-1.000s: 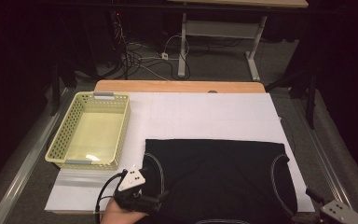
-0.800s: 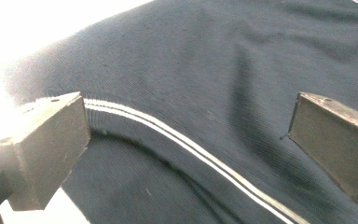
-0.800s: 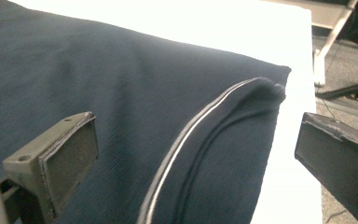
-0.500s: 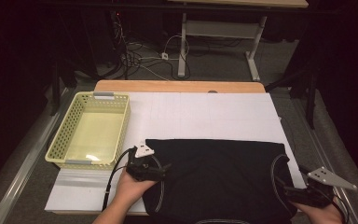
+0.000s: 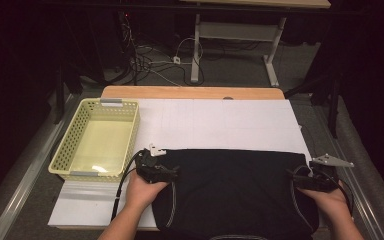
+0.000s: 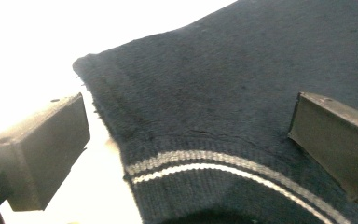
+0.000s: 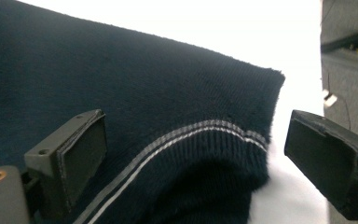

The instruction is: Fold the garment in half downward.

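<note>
Left gripper view: dark ribbed-knit garment [image 6: 223,93], pale-striped armhole, between wide-apart jaws.

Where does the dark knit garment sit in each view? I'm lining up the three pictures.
High view: the dark knit garment lies flat at bottom centre on the white sheet.
Left gripper view: it covers the right and centre, with a corner at upper left.
Right gripper view: it covers the left and centre, with a corner at upper right.
Shared landmark: the pale-striped armhole trim.

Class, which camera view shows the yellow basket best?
The high view: the yellow basket sits whole at the table's left, beside the dark knitted garment. The left gripper view and the right gripper view look along their claws at the garment's striped trim instead.
</note>
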Tool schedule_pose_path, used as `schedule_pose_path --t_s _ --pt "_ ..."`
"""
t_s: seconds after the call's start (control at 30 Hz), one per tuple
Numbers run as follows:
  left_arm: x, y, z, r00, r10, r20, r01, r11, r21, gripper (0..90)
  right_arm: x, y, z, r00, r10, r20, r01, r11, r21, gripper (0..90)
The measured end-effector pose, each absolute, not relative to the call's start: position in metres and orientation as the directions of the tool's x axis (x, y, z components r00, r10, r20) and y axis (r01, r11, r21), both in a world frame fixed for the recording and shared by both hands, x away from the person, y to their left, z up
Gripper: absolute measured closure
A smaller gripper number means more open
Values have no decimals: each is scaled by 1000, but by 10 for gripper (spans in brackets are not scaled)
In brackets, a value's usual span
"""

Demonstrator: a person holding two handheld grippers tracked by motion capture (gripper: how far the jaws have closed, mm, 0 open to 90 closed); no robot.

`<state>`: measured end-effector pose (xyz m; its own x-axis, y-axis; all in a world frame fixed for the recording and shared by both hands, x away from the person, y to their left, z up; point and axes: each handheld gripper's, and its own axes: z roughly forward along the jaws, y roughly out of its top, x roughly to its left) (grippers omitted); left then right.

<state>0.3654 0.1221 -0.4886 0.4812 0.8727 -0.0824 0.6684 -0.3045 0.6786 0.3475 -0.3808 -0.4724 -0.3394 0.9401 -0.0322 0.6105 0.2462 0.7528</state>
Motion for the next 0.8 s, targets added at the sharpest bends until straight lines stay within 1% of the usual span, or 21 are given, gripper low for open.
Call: schedule_pose_path --t_s 0.07,0.17,0.33,0.37,0.4,0.5,0.57,0.63,0.67,0.7,0.77,0.8 --pt "367 123 -490 458 885 -85 691 -294 660 0 351 -379 -474 -339 940 -45 632 264 728 79" --pt "369 123 -491 438 894 -96 713 -281 642 0 352 -376 -474 -342 938 -61 635 278 720 85" --pt "370 122 -491 446 890 -99 713 -287 640 0 352 -378 -475 -340 939 -41 645 265 717 98" --pt "369 122 -491 456 884 -97 708 -294 642 15 353 -379 -475 -345 938 -34 648 264 715 123" --pt "368 122 -490 467 879 -96 701 -302 646 42 353 -379 -475 -358 933 -25 647 267 714 152" --pt "364 122 -490 497 862 -100 680 -316 661 137 353 -380 -475 -366 931 -13 647 264 715 177" --pt "362 123 -490 515 851 -102 666 -323 672 205 352 -380 -475 -377 926 -9 640 267 720 231" --pt "360 123 -490 529 842 -105 655 -326 682 273 351 -380 -475 -381 925 -3 638 266 722 265" --pt "360 124 -490 538 837 -104 648 -331 686 305 351 -380 -475 -382 924 -3 637 265 724 298" --pt "359 124 -490 548 829 -109 640 -332 693 351 351 -380 -474 -386 923 -2 633 266 727 330" --pt "358 124 -490 578 807 -118 623 -343 703 483 350 -380 -474 -396 918 4 631 269 728 383" --pt "357 124 -490 598 792 -122 611 -352 709 545 350 -380 -474 -408 913 6 624 275 731 429"
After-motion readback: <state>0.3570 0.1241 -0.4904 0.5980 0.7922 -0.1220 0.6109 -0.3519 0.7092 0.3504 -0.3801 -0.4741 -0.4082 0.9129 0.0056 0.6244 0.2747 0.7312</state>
